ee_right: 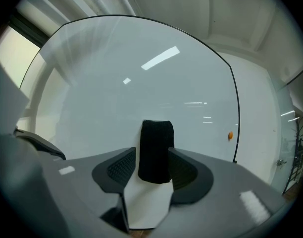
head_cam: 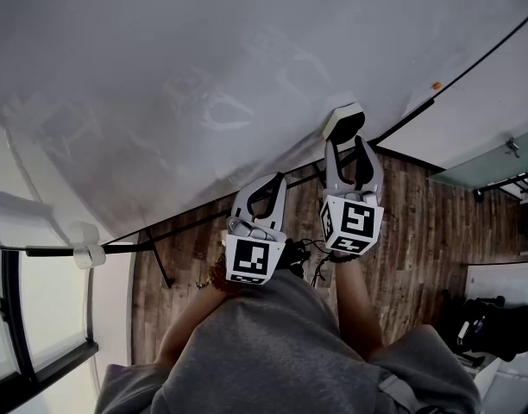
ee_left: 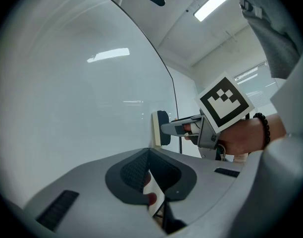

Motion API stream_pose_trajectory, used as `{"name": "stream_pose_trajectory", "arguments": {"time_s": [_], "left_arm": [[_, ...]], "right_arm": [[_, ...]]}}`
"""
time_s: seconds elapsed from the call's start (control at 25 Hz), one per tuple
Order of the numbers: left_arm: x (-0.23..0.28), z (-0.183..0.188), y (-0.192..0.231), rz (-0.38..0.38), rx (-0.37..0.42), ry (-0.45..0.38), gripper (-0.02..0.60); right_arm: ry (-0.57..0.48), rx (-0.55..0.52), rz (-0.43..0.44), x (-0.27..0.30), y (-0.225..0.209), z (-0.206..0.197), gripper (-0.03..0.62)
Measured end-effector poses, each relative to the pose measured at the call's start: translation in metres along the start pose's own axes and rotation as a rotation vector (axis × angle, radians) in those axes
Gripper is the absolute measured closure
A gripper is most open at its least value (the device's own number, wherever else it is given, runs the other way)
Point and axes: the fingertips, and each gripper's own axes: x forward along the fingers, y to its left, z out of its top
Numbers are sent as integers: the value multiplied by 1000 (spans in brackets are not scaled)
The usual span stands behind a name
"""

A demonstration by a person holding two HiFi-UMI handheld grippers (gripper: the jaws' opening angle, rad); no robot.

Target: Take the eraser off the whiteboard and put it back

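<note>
The eraser point(head_cam: 343, 120), black-backed with a pale face, sits against the big whiteboard point(head_cam: 204, 76) near its lower right edge. My right gripper point(head_cam: 347, 138) is shut on it, one pad on each side of the black back point(ee_right: 155, 150). In the left gripper view the eraser point(ee_left: 160, 128) looks flush with the board, with the right gripper's fingers point(ee_left: 177, 128) clamped round it. My left gripper point(head_cam: 271, 186) hangs to the left of the right one, a little short of the board. Its jaws are shut with nothing between them point(ee_left: 147, 168).
A small orange magnet point(head_cam: 436, 85) sticks to the board right of the eraser. The board's dark frame point(head_cam: 471, 67) runs above a wooden floor point(head_cam: 419, 231), where the black stand legs point(head_cam: 160, 266) rest. A black bag point(head_cam: 497, 326) lies at the right.
</note>
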Motion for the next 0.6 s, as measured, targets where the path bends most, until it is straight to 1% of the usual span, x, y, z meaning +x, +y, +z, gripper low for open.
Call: {"name": "stream_pose_trajectory", "arguments": {"time_s": [0.6], "left_arm": [[-29, 6, -22, -28, -8, -4, 574]], "right_arm": [[15, 14, -14, -38, 4, -3, 381]]}}
